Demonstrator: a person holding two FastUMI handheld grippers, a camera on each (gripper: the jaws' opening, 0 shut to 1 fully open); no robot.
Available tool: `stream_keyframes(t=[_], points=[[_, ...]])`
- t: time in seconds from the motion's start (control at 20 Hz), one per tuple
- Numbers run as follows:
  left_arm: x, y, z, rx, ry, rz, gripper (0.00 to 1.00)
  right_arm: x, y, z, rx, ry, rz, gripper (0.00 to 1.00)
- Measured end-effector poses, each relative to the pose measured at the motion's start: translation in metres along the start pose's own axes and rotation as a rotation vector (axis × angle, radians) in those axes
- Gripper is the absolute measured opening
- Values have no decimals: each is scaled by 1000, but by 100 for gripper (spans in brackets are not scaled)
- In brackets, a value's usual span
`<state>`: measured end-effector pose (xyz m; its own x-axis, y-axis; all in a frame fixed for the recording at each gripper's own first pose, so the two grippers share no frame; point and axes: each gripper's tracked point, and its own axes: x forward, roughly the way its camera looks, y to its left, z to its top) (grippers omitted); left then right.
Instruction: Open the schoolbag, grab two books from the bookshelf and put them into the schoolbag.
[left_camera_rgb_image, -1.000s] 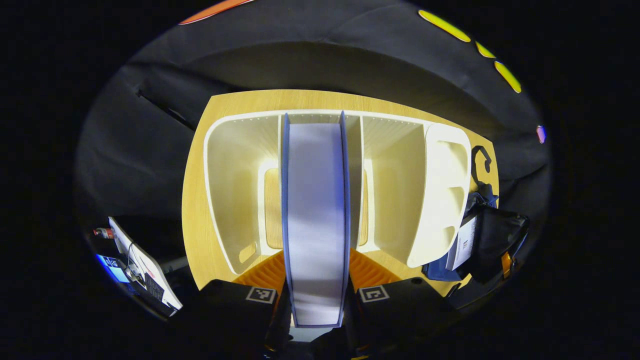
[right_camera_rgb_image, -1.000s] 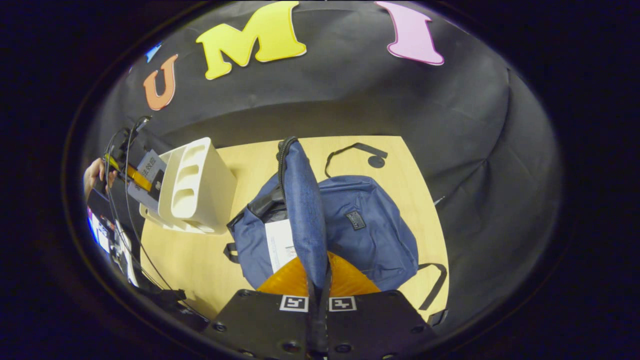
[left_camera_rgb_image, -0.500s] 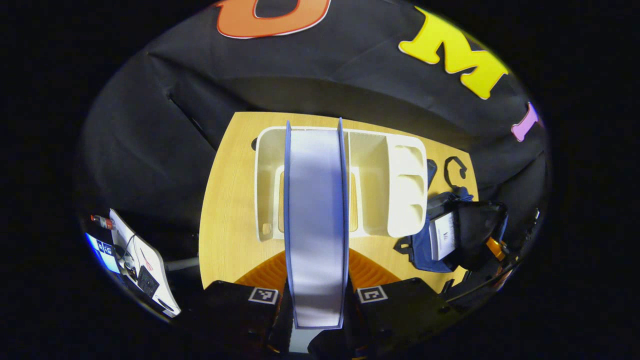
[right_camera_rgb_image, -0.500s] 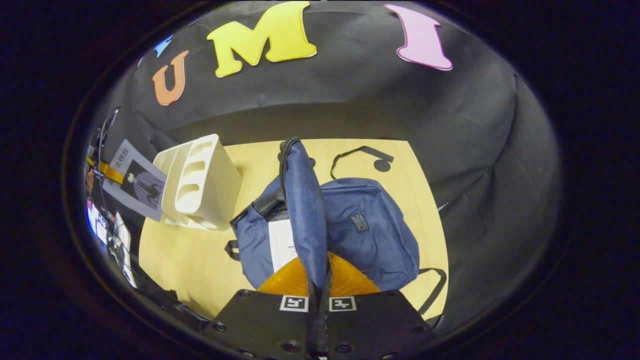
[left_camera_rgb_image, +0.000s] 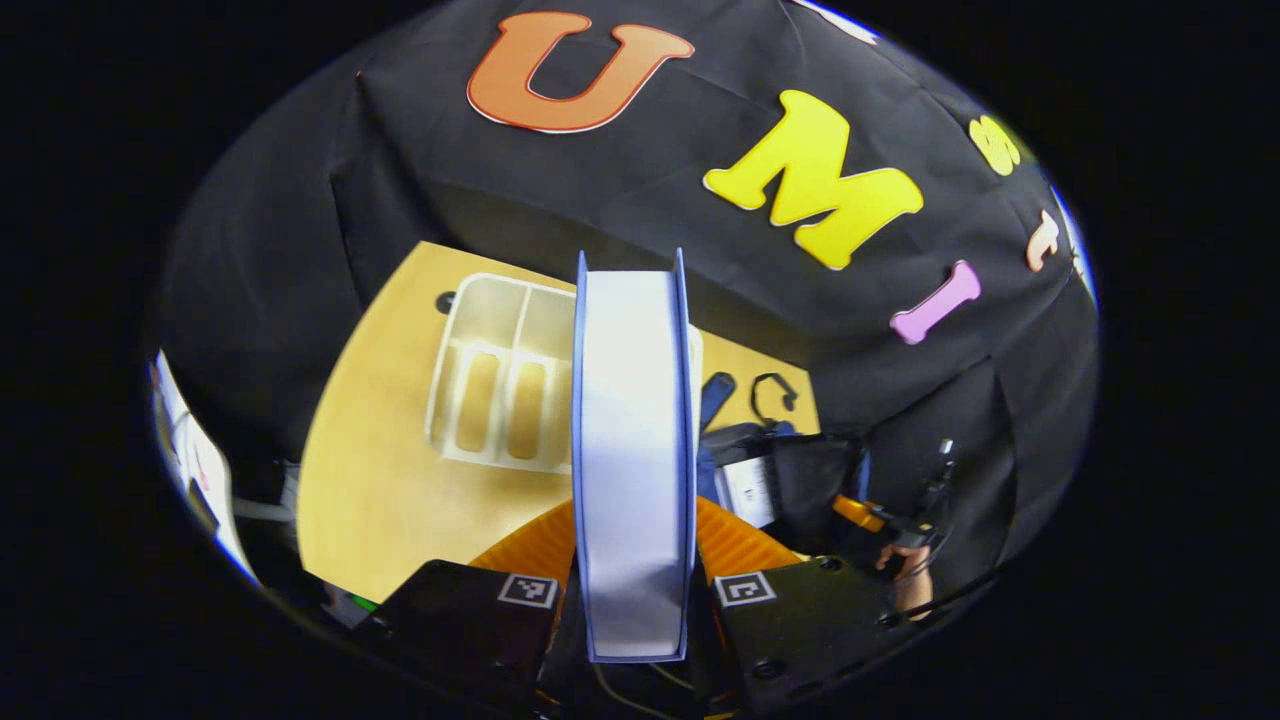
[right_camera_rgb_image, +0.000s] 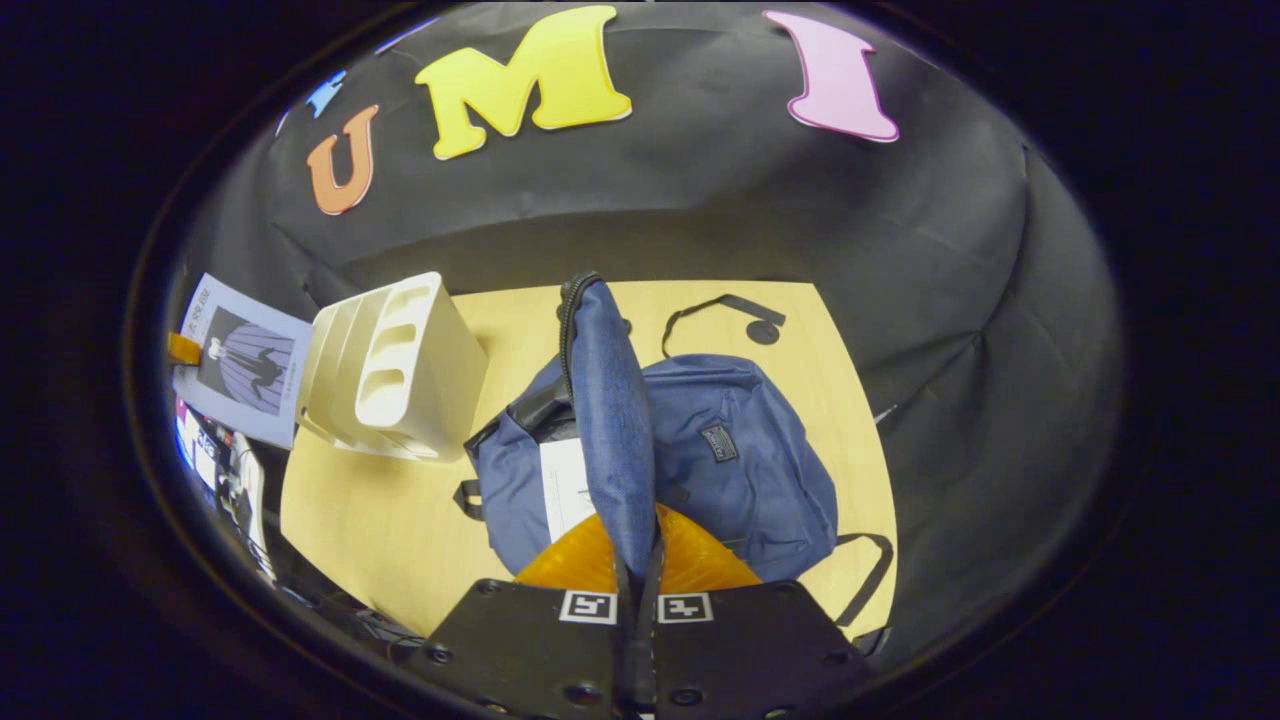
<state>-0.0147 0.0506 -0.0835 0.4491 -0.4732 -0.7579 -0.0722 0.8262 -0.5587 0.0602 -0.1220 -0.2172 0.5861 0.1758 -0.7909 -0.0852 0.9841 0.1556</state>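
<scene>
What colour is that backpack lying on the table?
The schoolbag is dark blue with black straps, clearest in the right gripper view.

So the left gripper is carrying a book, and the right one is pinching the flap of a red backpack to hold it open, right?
Nearly. The backpack is blue fabric, not red, as the right gripper view shows. The rest holds: the left gripper carries the blue-covered book, and the right gripper pinches the flap.

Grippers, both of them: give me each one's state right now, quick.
Left gripper: shut on the book, held clear of the bookshelf.
Right gripper: shut on the schoolbag's flap, holding the bag open.
</scene>
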Motion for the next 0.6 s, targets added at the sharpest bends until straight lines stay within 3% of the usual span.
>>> stream_keyframes(t=[0.45,0.5,0.6], points=[[79,-83,-73,-82,59,-281,43,-2,-1,0,-32,-8,-13,0],[91,-91,-82,-100,69,-302,47,-2,-1,-1,-34,-8,-14,0],[119,-105,-98,-140,89,-316,43,-3,-1,0,-28,-17,-14,0]])
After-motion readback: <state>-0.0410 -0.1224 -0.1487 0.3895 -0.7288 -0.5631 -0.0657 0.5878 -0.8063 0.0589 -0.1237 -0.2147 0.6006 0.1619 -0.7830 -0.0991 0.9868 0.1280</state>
